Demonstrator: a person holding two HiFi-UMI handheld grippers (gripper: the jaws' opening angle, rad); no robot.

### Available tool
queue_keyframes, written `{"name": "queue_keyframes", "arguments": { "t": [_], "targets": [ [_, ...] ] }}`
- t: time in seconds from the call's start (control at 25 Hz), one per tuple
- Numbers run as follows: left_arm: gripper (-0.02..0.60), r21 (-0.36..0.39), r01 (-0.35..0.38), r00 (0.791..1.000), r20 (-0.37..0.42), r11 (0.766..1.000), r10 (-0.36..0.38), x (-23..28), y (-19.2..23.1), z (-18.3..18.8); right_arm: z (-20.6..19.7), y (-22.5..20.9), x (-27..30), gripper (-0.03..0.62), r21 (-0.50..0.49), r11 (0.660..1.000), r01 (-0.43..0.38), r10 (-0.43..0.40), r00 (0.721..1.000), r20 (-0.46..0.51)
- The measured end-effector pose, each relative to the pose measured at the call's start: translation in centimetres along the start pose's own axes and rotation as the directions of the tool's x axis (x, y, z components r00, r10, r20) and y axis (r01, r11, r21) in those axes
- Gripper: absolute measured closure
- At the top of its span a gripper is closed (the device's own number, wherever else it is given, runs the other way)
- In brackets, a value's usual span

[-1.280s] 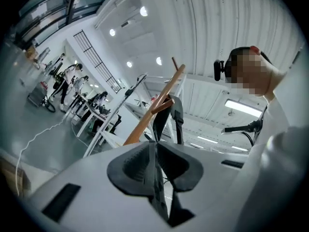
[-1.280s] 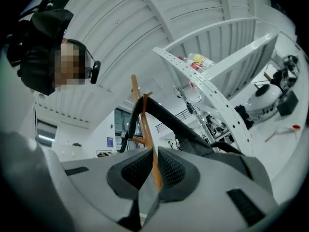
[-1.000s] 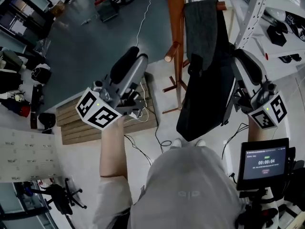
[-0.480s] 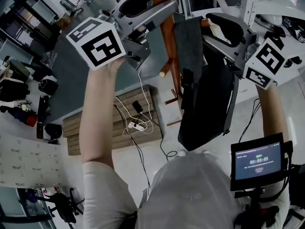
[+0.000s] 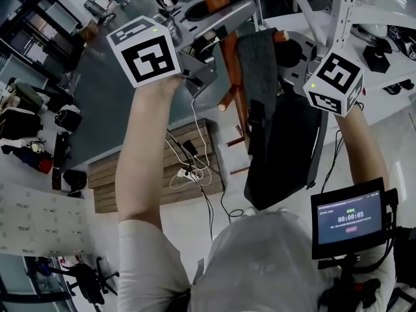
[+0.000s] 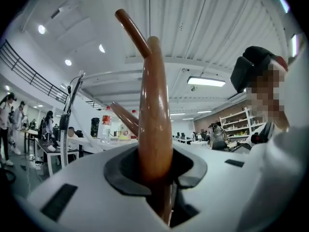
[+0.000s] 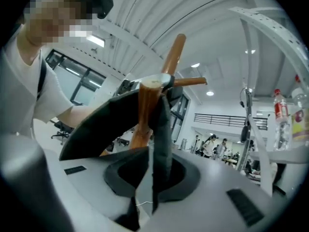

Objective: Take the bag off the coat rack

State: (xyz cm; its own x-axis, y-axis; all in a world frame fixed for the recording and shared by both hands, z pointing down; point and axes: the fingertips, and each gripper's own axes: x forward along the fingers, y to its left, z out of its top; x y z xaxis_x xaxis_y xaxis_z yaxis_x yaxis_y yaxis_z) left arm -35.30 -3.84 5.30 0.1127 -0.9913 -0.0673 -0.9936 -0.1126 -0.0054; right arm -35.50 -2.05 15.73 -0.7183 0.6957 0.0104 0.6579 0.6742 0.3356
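Note:
A black bag (image 5: 286,148) hangs from the brown wooden coat rack (image 5: 237,103), its dark grey strap (image 5: 257,64) looped over a peg (image 7: 147,105). My left gripper (image 5: 224,8) is up at the rack's top. In the left gripper view its jaws are closing, and the pads touch both sides of the pole (image 6: 154,120) that fills my left gripper (image 6: 157,178). My right gripper (image 5: 289,47) is at the strap below the peg. In the right gripper view the strap (image 7: 161,139) hangs inside my right gripper (image 7: 152,173), whose jaws are closing with a gap beside it.
A white perforated shelf frame (image 5: 338,12) rises just right of the rack. A white table (image 5: 390,51) with dark items lies at far right. A wooden pallet (image 5: 130,181) with cables lies on the floor at left. A screen (image 5: 348,216) on a stand is near my right side.
Both grippers rose from waist height to the top of the rack. The left came round the pole and the right moved in onto the strap below the peg.

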Motion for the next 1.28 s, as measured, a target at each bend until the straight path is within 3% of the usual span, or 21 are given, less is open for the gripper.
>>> {"name": "queue_keyframes", "arguments": {
  "t": [0.04,0.2,0.36,0.56,0.92,1.08,1.28],
  "targets": [
    [0.472,-0.002,-0.004,1.0,0.011,1.0,0.004,0.0,0.0,0.1,0.0,-0.5,0.0,0.554,0.02,0.999,0.025,-0.025,1.0,0.002],
    [0.472,-0.02,-0.027,0.999,0.045,0.999,0.028,0.2,0.7,0.4,0.3,-1.5,0.1,0.557,0.091,0.993,0.071,-0.072,0.997,0.013],
    [0.471,-0.031,-0.011,0.998,0.055,0.999,0.012,0.0,0.2,1.3,1.4,-2.1,0.0,0.559,0.15,0.976,0.159,-0.168,0.984,0.049],
    [0.471,-0.035,-0.013,0.998,0.066,0.999,0.015,-0.2,-0.2,1.7,4.4,-2.9,-1.0,0.559,0.294,0.94,0.171,-0.208,0.973,0.1],
    [0.469,-0.045,-0.005,0.998,0.064,0.999,0.008,0.6,0.3,0.5,4.4,-4.3,-4.0,0.559,0.357,0.918,0.172,-0.237,0.96,0.146],
    [0.469,-0.048,-0.02,0.997,0.078,0.999,0.024,0.2,0.1,1.0,7.9,-4.0,-7.8,0.559,0.407,0.903,0.137,-0.256,0.933,0.252],
    [0.469,-0.07,-0.035,0.991,0.124,0.997,0.044,-0.5,2.7,0.0,10.7,-3.0,-11.1,0.559,0.316,0.939,0.137,-0.243,0.914,0.326]
  ]
}}
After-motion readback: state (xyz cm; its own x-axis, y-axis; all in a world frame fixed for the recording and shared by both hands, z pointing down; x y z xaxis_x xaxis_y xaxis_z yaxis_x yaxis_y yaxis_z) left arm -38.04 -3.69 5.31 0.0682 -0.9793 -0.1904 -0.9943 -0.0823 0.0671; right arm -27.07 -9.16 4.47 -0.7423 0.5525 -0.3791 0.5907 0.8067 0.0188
